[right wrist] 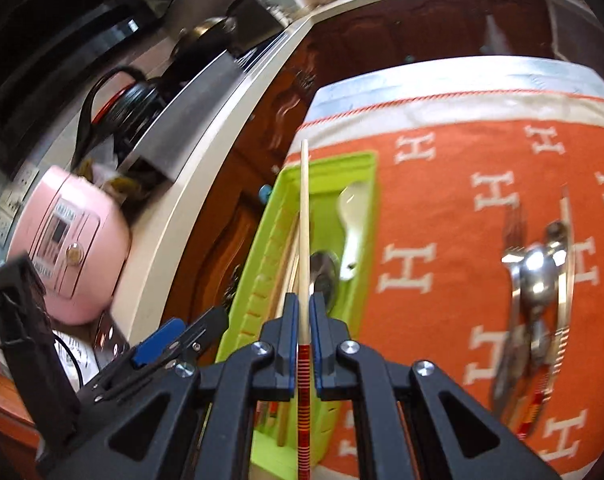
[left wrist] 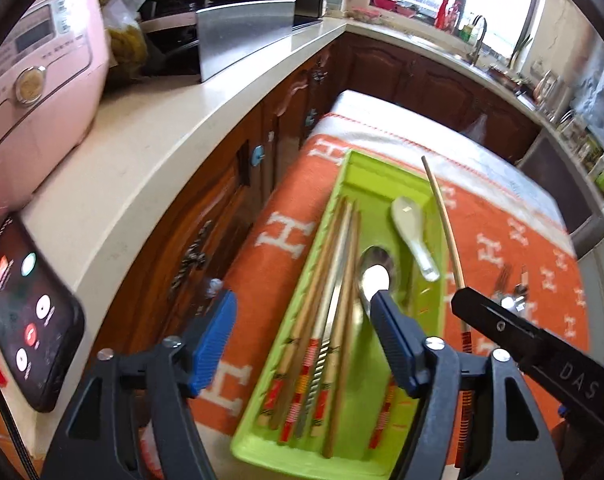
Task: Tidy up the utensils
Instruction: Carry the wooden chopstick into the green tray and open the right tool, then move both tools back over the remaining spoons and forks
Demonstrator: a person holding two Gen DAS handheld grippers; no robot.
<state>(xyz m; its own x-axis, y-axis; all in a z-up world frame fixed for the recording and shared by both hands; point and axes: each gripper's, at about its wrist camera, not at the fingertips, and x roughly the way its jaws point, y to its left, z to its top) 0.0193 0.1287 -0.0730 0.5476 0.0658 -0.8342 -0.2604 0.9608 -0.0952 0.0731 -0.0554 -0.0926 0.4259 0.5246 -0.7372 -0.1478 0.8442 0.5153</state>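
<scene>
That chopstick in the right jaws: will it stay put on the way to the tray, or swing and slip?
The chopstick looks thin, stiff and light. The right gripper pinches it near its banded end, leaving a long free length, so it may pivot. Its smooth, slim shaft could slip or roll once released into the green tray.

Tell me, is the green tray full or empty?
Partly full. The green tray holds chopsticks, a metal spoon and a white spoon, with bare green floor left.
</scene>
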